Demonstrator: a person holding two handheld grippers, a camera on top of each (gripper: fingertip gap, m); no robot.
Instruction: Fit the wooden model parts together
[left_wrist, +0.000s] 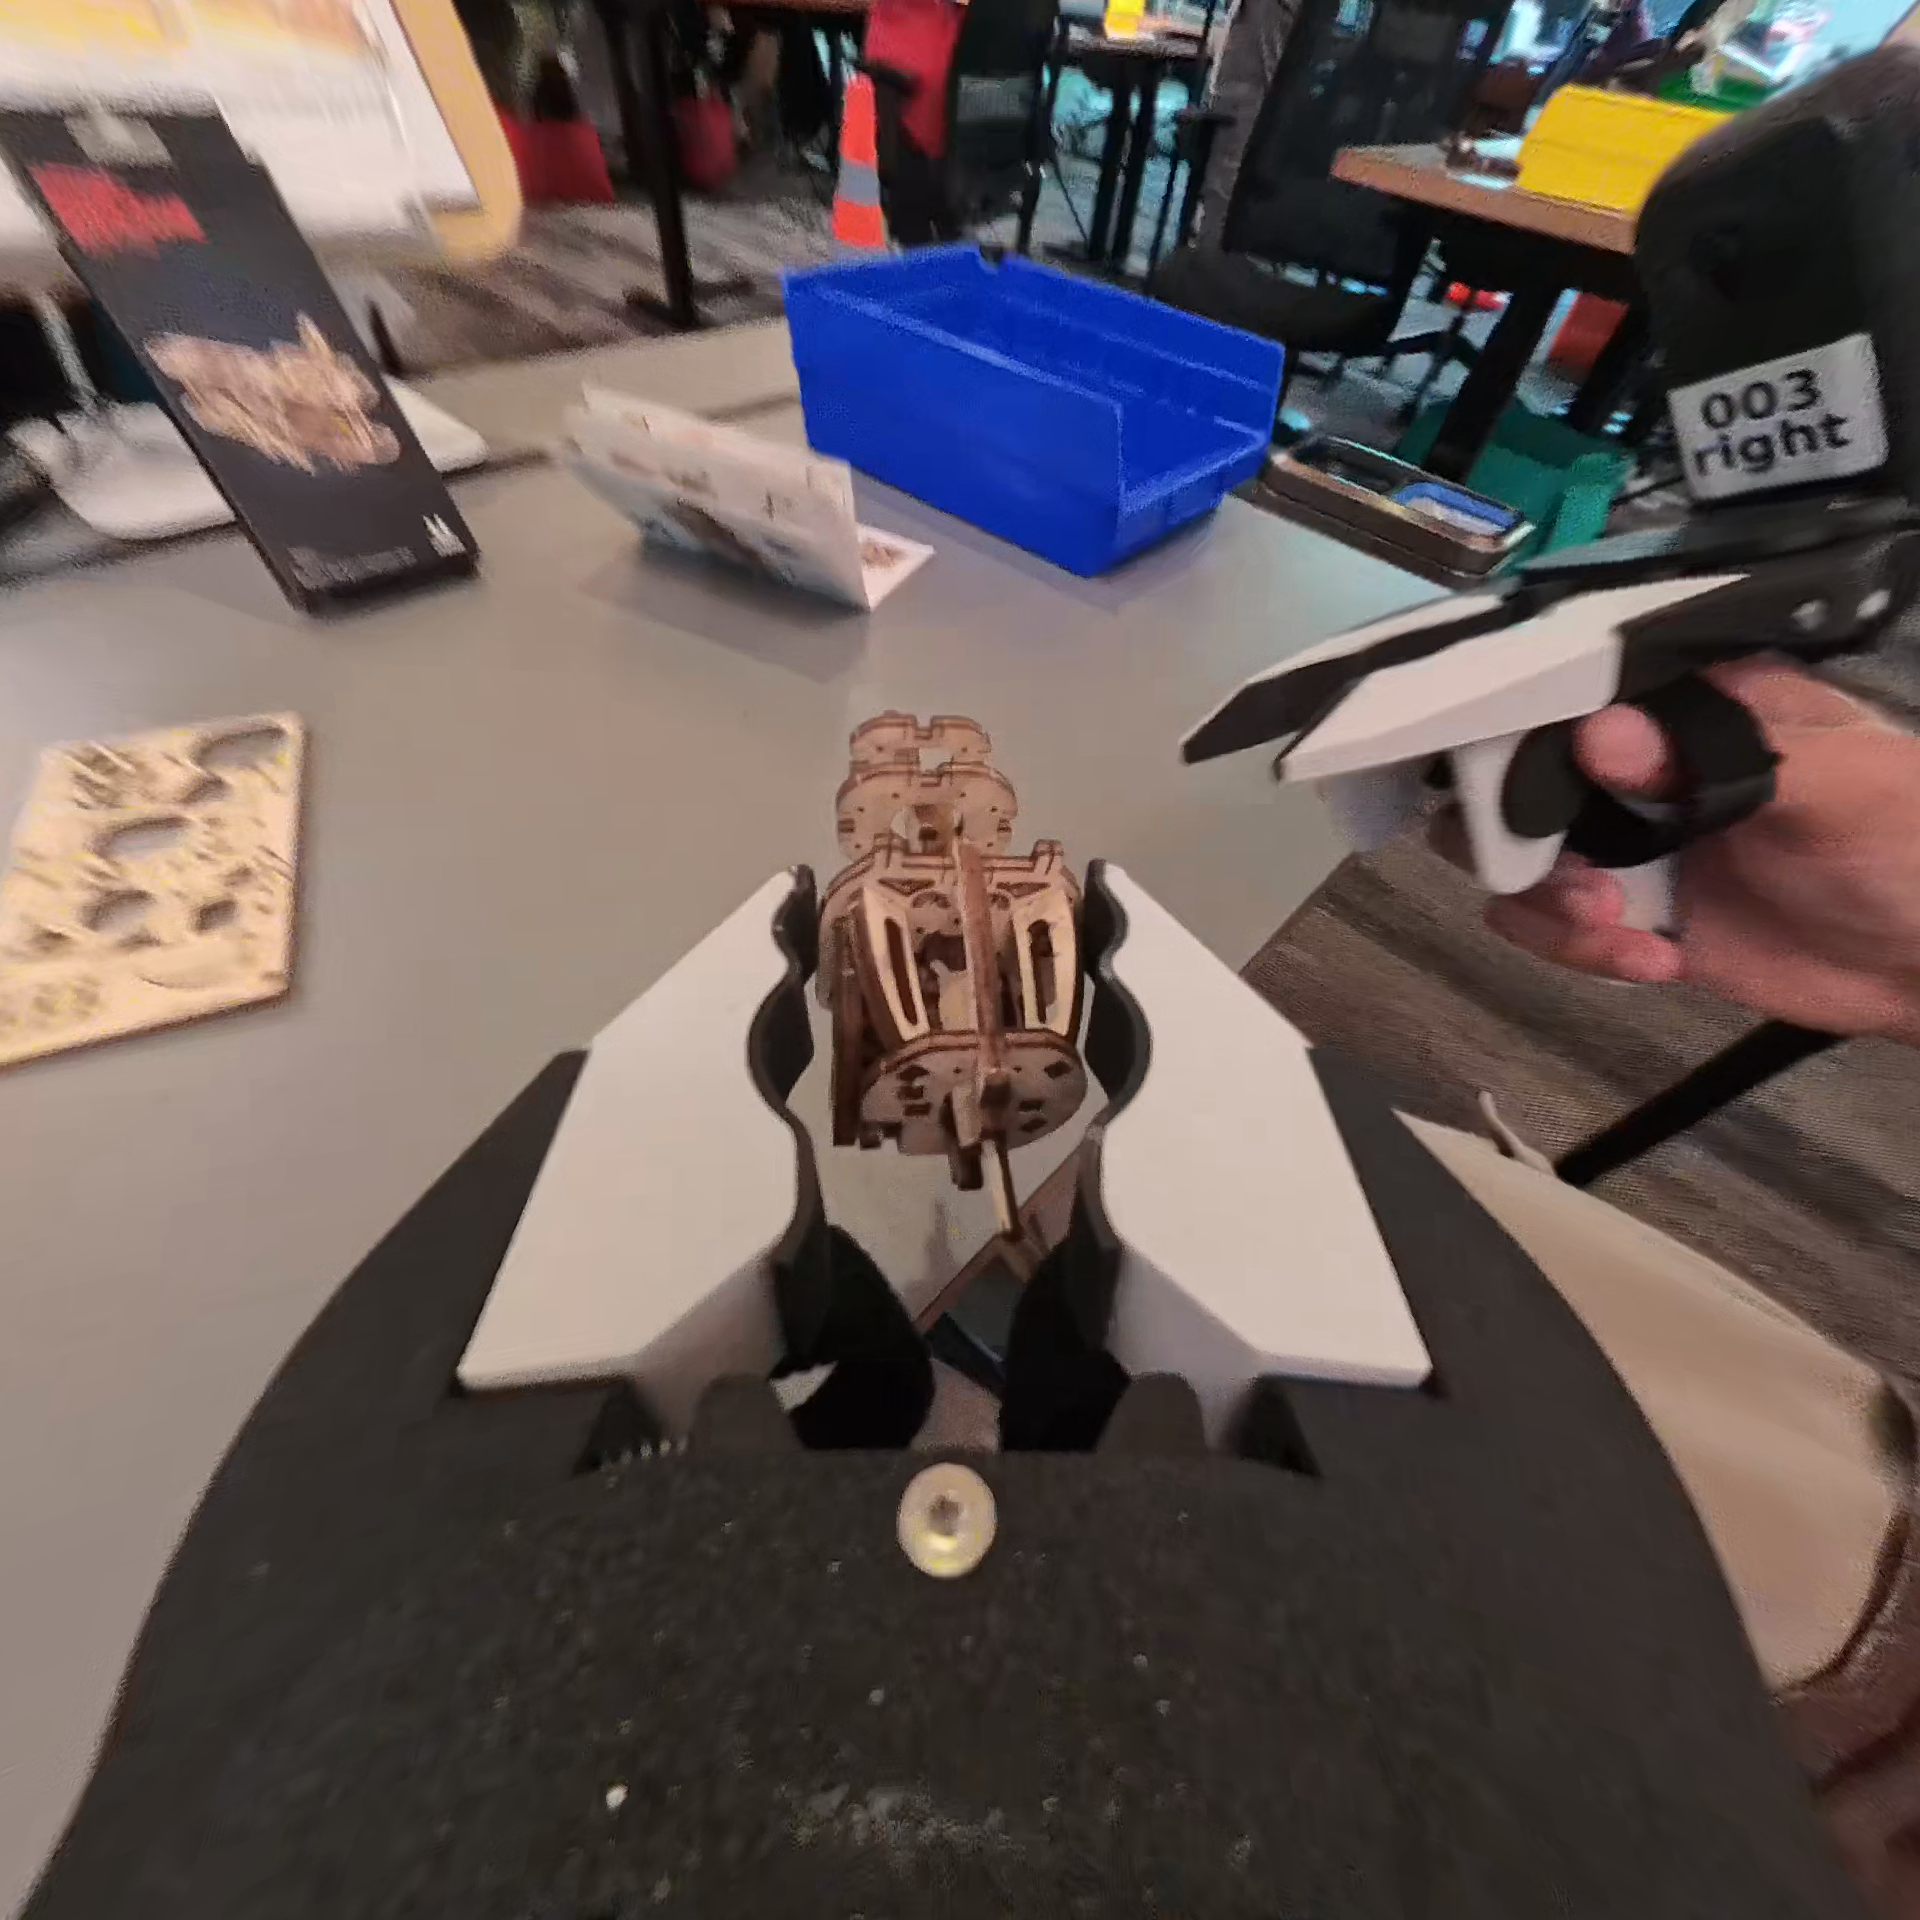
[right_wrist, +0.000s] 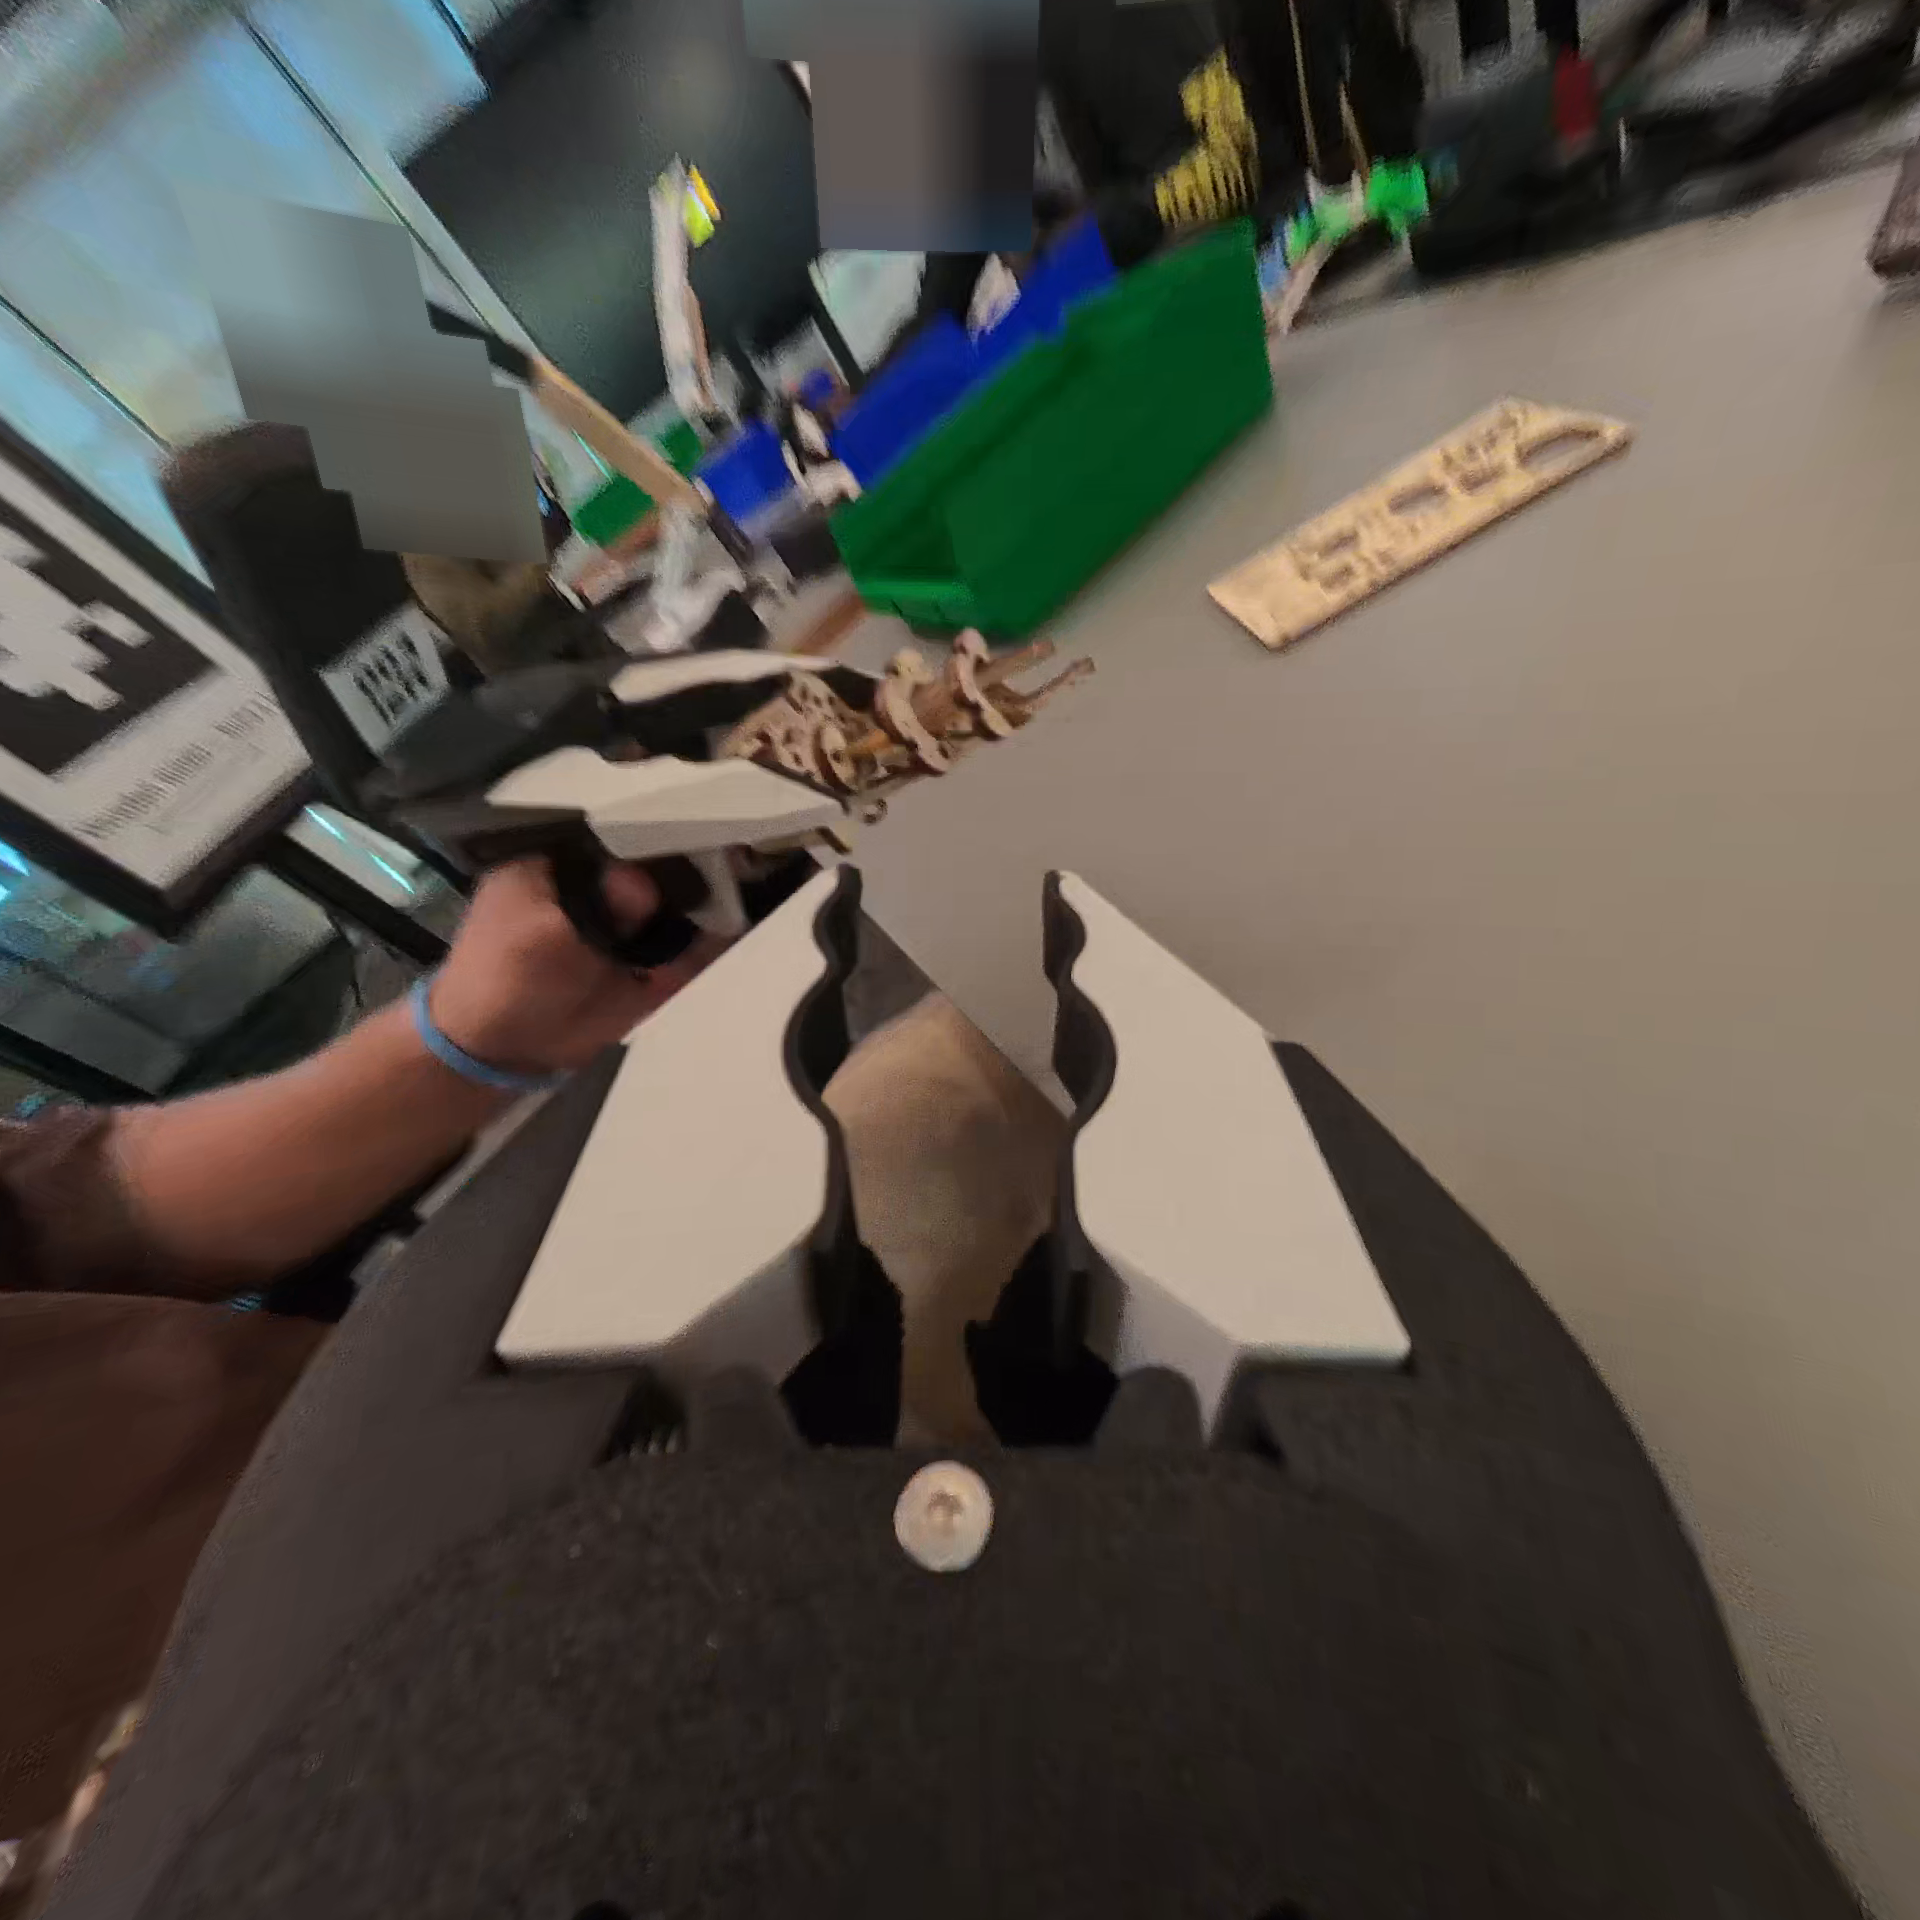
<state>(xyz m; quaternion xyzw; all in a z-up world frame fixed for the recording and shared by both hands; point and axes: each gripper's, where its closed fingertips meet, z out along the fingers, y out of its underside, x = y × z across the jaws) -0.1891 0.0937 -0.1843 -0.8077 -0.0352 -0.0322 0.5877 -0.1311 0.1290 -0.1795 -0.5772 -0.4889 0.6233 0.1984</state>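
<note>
A partly built wooden model (left_wrist: 951, 997) of laser-cut discs and ribs is clamped between the fingers of my left gripper (left_wrist: 951, 883), held above the grey table (left_wrist: 520, 727). A thin wooden pin sticks out of its near end. In the right wrist view the left gripper (right_wrist: 842, 738) shows at the left with the model (right_wrist: 935, 707) sticking out of it. My right gripper (right_wrist: 948, 894) is open and empty, a little right of and below the model. It also shows in the left wrist view (left_wrist: 1236, 764), apart from the model.
A blue bin (left_wrist: 1029, 416), a propped black box (left_wrist: 249, 364) and a booklet (left_wrist: 727, 509) stand at the back. A punched wooden sheet (left_wrist: 145, 883) lies at the left. A green bin (right_wrist: 1060, 468) and another wooden sheet (right_wrist: 1423, 520) lie farther off. The table's edge is at the right.
</note>
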